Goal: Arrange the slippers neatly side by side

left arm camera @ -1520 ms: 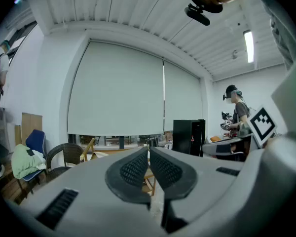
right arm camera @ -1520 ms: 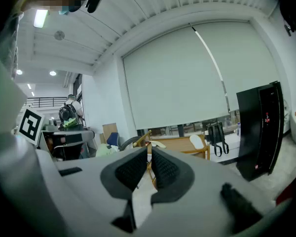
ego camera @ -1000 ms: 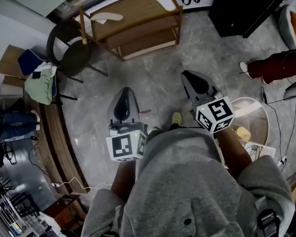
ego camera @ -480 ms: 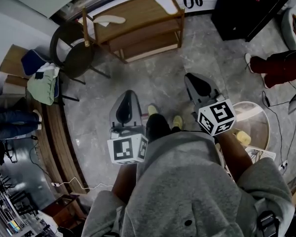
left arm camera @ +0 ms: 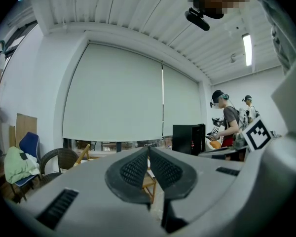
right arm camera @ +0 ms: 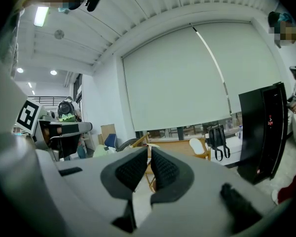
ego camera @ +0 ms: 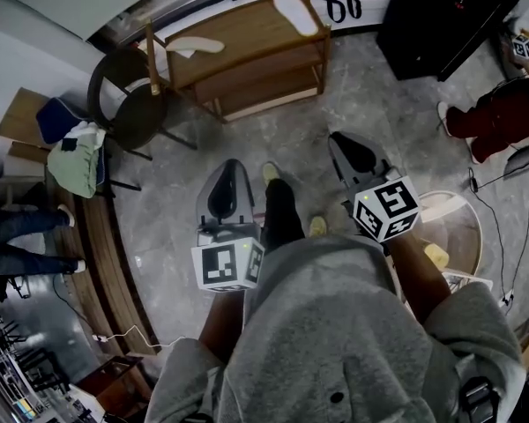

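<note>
Resting well beyond left gripper (ego camera: 229, 164): slippers (ego camera: 295, 11)

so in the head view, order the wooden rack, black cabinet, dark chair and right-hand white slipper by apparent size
1. wooden rack
2. black cabinet, cut off at the frame's top, so its rank against the rack is unsure
3. dark chair
4. white slipper, on the rack's right end
</note>
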`<state>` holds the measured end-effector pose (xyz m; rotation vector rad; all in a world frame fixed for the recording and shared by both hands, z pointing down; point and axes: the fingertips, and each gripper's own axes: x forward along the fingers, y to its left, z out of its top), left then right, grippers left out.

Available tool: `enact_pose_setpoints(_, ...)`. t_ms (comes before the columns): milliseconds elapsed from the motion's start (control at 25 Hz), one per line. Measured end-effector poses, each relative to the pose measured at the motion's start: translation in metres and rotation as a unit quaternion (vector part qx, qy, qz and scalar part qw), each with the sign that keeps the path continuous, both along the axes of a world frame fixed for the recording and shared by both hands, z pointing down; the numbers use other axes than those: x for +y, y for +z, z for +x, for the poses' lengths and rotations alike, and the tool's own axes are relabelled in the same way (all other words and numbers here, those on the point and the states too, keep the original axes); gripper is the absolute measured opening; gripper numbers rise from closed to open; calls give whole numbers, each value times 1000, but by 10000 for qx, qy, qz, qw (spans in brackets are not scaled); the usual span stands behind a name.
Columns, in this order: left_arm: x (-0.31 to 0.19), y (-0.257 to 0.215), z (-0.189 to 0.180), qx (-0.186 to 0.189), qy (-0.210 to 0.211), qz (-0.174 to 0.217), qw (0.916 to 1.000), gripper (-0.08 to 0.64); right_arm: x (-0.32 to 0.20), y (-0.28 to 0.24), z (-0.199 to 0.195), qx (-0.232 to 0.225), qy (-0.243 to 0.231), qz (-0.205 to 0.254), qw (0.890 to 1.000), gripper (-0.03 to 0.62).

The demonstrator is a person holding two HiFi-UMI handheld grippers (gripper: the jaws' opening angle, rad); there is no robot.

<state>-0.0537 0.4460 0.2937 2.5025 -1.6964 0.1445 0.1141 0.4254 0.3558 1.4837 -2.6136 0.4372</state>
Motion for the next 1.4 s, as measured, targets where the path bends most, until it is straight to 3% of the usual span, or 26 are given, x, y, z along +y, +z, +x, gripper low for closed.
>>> enact_pose_setpoints(520,-90,3,-16,113,-156,-69,9998,25,-82,3,-25,156,-628,-59,9979,40)
enact_pose_setpoints(840,-143,10,-24,134,-120,-214,9996,25,-135,5,-42,15,-702,-164,9974,40)
enact_pose_setpoints(1400,-215,19,-66,357,-130,-391,9985,25,-200,8,-88,293,-736,-380,9961,40)
